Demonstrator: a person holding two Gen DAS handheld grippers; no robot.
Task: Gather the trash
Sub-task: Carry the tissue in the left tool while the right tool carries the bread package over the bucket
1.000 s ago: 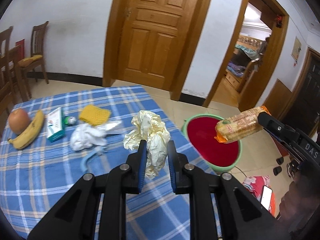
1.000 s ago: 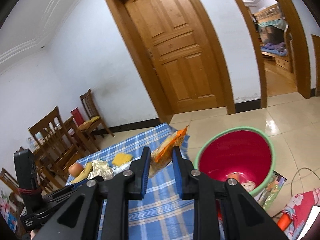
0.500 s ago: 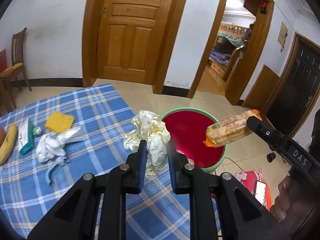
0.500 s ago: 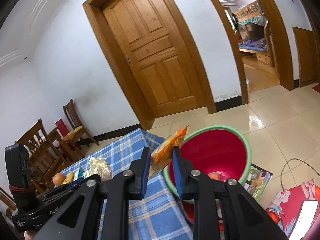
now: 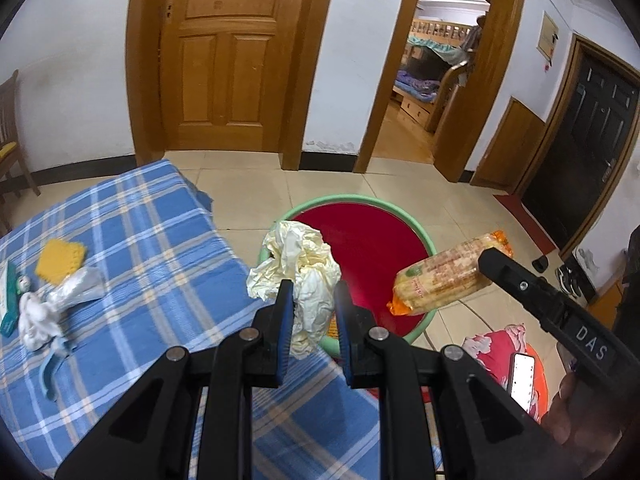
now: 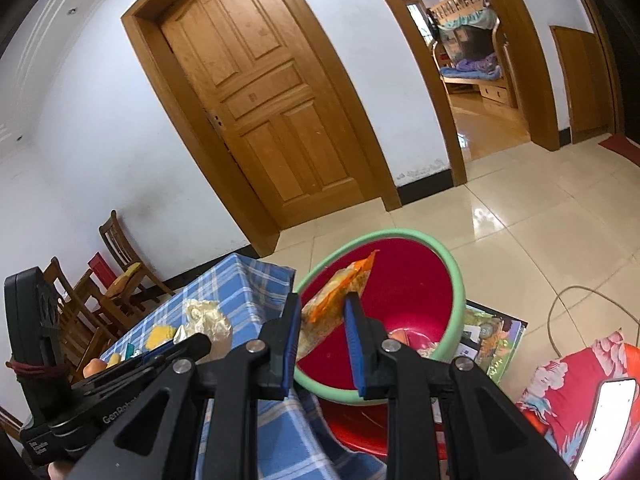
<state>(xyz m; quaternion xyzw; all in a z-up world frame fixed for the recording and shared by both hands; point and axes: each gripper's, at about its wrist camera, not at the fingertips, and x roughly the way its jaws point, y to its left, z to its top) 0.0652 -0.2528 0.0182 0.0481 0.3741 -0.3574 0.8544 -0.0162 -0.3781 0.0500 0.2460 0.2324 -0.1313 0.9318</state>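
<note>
My left gripper [image 5: 311, 294] is shut on a crumpled cream paper wad [image 5: 298, 266], held at the near left rim of the red bin with a green rim [image 5: 344, 199]. In the left wrist view the right gripper [image 5: 486, 260] comes in from the right, shut on an orange cracker packet [image 5: 444, 276] over the bin's right side. The right wrist view shows my right gripper [image 6: 322, 312] pinching that cracker packet [image 6: 340, 290] above the bin [image 6: 458, 276]. The left gripper's body [image 6: 120, 380] and its paper wad [image 6: 206, 318] show at lower left.
The blue plaid table [image 5: 140, 240] carries a yellow sponge [image 5: 60, 260], a white tissue clump [image 5: 38, 316] with clear plastic, and a green box at the left edge. A phone [image 5: 522, 374] lies on red cloth on the floor. Wooden chairs [image 6: 120, 276] stand by the wall.
Both grippers have swung right off the table toward the bin, each keeping its load. The bin now sits directly beyond the paper wad and under the cracker packet.
</note>
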